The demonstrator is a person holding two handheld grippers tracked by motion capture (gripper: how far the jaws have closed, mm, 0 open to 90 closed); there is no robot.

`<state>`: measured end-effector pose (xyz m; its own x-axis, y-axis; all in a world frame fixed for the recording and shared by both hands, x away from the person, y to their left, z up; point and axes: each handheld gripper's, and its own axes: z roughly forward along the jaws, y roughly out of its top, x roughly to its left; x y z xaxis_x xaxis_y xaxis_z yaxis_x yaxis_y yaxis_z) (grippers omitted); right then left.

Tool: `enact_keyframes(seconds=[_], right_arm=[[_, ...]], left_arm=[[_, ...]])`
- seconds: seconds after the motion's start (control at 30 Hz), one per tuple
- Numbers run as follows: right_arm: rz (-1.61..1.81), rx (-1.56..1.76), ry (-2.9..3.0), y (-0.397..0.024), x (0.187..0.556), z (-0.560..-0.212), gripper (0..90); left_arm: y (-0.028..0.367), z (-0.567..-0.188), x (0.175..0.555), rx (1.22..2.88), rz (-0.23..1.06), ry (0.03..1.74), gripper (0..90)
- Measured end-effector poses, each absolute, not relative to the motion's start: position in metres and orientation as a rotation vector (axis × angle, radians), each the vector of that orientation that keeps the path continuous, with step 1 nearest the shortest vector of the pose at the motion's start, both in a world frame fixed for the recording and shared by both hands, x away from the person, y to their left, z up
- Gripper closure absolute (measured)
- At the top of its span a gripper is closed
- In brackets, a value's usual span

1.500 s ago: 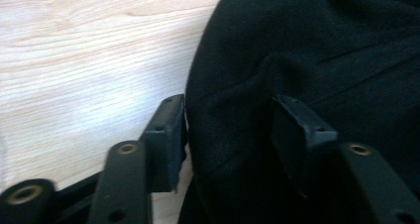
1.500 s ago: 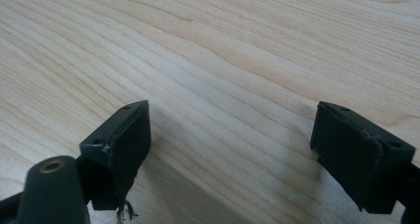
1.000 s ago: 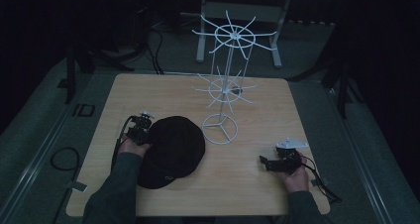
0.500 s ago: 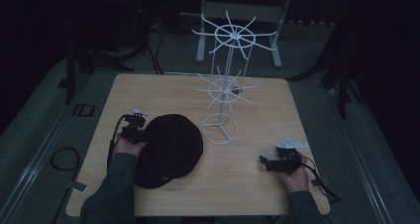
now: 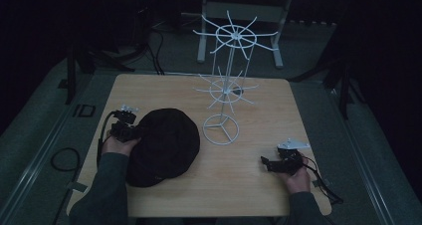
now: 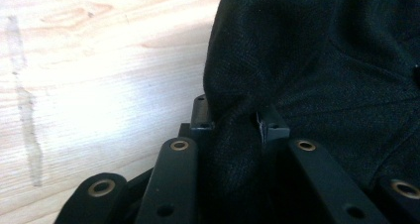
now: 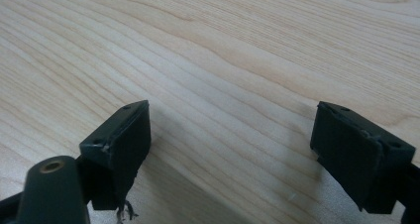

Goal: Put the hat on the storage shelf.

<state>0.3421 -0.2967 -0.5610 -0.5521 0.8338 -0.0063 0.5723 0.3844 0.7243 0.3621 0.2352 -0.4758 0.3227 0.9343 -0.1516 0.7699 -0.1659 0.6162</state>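
A black cap (image 5: 164, 145) lies on the wooden table (image 5: 259, 185), left of centre. My left gripper (image 5: 135, 131) sits at the cap's left edge and is shut on it. In the left gripper view a fold of the cap (image 6: 317, 70) is pinched between the two jaws, with my left gripper (image 6: 233, 122) low over the wood. My right gripper (image 5: 264, 163) rests near the table's front right, held by a hand, pointing left. In the right gripper view my right gripper (image 7: 230, 135) is open, with bare wood between its fingers (image 7: 121, 135).
A white wire display rack (image 5: 230, 80) with two tiers of radial hooks stands behind the cap, its ring base (image 5: 221, 129) on the table. Cables trail off both sides. The floor around the table is dark.
My left gripper has shifted slightly left and pulled the cap's edge with it. The right gripper has stayed in place.
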Motion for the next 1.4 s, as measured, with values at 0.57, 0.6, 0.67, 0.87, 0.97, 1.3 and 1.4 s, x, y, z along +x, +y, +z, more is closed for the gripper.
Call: enact_keyframes(seconds=[0.57,0.6,0.67,0.87,0.97,1.3,1.4], right_arm=[[0.973,1.222,2.278,-0.297,0.342,-0.561,15.7],[0.973,1.222,2.278,-0.297,0.342,-0.561,15.7],[0.973,1.221,2.277,-0.297,0.342,-0.561,15.7],[0.973,1.222,2.277,-0.297,0.342,-0.561,15.7],[0.972,1.219,2.278,-0.297,0.342,-0.561,15.7],[0.973,1.218,2.278,-0.297,0.342,-0.561,15.7],[0.972,1.218,2.279,-0.297,0.342,-0.561,15.7]], left_arm=[[0.262,-0.437,0.344,1.916,0.371,1.417,76.2],[0.262,-0.437,0.344,1.916,0.371,1.417,76.1],[0.265,-0.434,0.343,1.909,0.374,1.414,76.2],[0.274,-0.422,0.339,1.898,0.376,1.403,76.2],[0.280,-0.413,0.336,1.889,0.387,1.392,76.1],[0.290,-0.396,0.332,1.840,0.382,1.354,76.1],[0.291,-0.393,0.332,1.832,0.388,1.350,76.1]])
